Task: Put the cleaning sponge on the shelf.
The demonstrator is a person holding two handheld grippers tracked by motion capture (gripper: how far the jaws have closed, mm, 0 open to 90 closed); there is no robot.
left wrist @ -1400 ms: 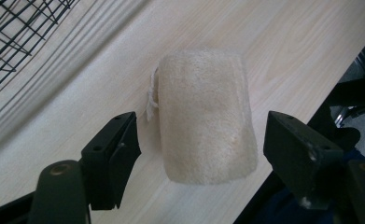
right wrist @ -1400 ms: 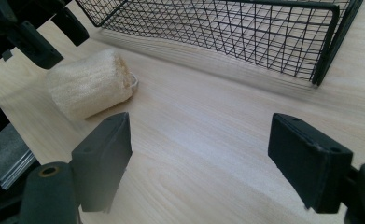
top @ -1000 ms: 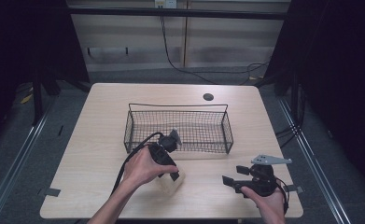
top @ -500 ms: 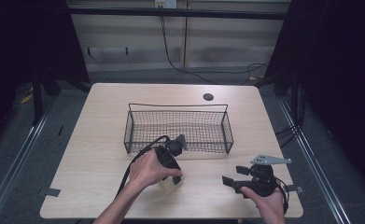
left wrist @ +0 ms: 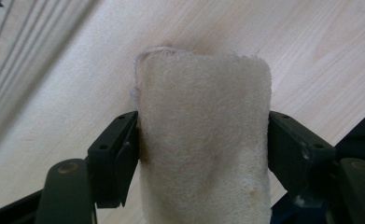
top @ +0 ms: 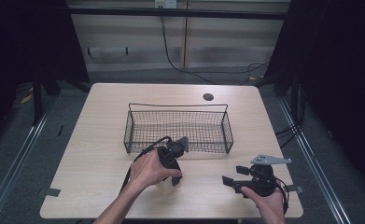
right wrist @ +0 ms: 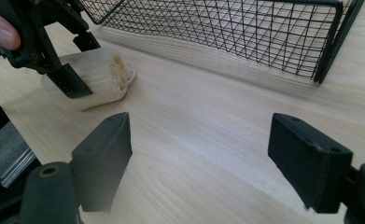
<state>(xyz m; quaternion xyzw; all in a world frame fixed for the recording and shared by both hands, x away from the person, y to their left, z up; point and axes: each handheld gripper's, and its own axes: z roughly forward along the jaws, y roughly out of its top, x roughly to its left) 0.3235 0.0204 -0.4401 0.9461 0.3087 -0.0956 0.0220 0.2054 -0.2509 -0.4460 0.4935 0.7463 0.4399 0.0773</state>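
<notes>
A cream fuzzy roll [left wrist: 203,112] lies on the wooden table [top: 101,140], just in front of the wire basket [top: 178,108]. My left gripper [left wrist: 203,154] points down over it. Its jaws have just been closing, and both pads now press the roll's sides. From above, the person's hand covers most of the left gripper [top: 170,176], and a bit of the roll [top: 163,185] peeks out beneath. In the right gripper view the roll [right wrist: 103,74] sits at upper left between the left gripper's fingers [right wrist: 70,81]. My right gripper [right wrist: 208,163] stands open and empty at the front right [top: 229,181].
The black wire basket [right wrist: 227,28] stands mid-table with nothing in it. A round cable hole [top: 208,97] sits in the tabletop behind it. The table's front edge is close behind both hands. Dark floor and rails flank the table.
The left hand has shifted slightly and settled its gripper over the cream roll, which the hand now covers more. The right gripper has stayed put.
</notes>
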